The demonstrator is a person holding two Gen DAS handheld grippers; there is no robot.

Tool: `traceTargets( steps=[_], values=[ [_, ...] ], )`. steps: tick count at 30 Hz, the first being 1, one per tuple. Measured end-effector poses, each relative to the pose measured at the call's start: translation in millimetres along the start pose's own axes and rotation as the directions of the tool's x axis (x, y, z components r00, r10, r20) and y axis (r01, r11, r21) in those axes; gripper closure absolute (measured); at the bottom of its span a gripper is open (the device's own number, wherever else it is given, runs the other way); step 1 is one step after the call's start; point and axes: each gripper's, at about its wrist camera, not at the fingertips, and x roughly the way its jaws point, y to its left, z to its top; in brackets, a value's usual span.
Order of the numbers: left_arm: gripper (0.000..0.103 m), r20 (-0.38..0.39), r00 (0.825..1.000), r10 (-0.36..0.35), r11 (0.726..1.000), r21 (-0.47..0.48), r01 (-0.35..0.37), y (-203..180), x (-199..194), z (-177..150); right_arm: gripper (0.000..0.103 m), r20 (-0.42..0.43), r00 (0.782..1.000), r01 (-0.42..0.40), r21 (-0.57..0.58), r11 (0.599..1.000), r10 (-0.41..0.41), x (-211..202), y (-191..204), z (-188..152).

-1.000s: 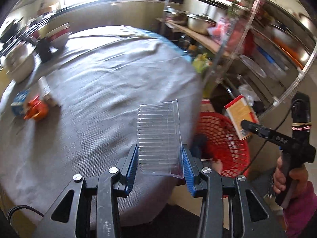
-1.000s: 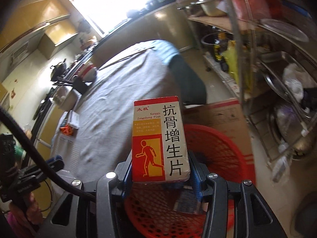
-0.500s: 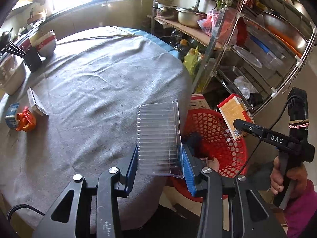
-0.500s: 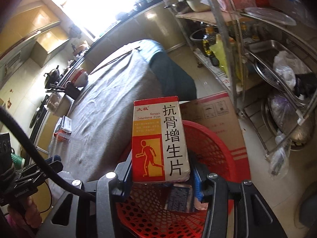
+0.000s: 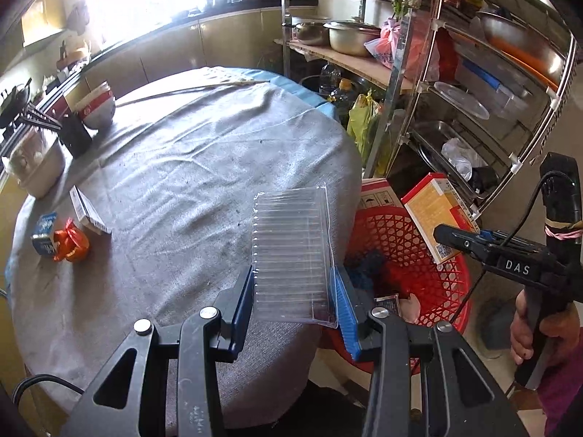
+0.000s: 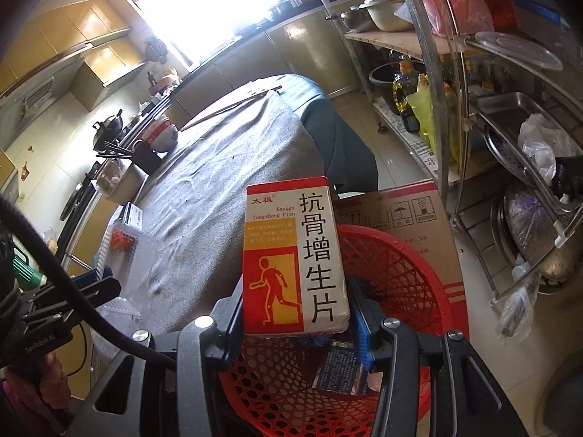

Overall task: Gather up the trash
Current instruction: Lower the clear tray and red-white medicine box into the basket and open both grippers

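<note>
My left gripper (image 5: pixel 294 300) is shut on a clear ribbed plastic tray (image 5: pixel 291 251), held over the edge of the grey-clothed round table (image 5: pixel 175 182). My right gripper (image 6: pixel 297 318) is shut on a red, yellow and white medicine box (image 6: pixel 293 255), held upright above the red mesh basket (image 6: pixel 408 276). In the left wrist view the same box (image 5: pixel 433 215) hangs over the basket (image 5: pixel 400 240), which stands on the floor beside the table and holds several discarded packets. On the table's left lie an orange wrapper (image 5: pixel 71 242), a small blue carton (image 5: pixel 43 233) and a flat white box (image 5: pixel 89 211).
A metal shelf rack (image 5: pixel 455 83) with pots, lids and bags stands right behind the basket. A cardboard box (image 6: pixel 411 215) sits between them. Bowls (image 5: pixel 98 105), a dark chopstick holder (image 5: pixel 74 133) and a white container (image 5: pixel 36 164) crowd the table's far left. A hand (image 5: pixel 539 331) grips the right tool.
The left gripper with the clear tray has drifted toward the table edge and basket, so more of the basket shows. The right gripper and its box have stayed over the basket.
</note>
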Motion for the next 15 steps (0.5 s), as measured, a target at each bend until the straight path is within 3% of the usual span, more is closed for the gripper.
traceTargets(
  steps=[6,15],
  values=[
    [0.059,0.038,0.999,0.013,1.000,0.015,-0.013,-15,-2,8,0.052,0.024,1.000,0.016,-0.004,1.000,-0.016,-14,-4,-7],
    [0.059,0.170,0.985,0.038,0.999,0.025,-0.043,-48,-6,19,0.052,0.129,0.988,0.089,-0.035,0.995,-0.084,-43,-9,-34]
  ],
)
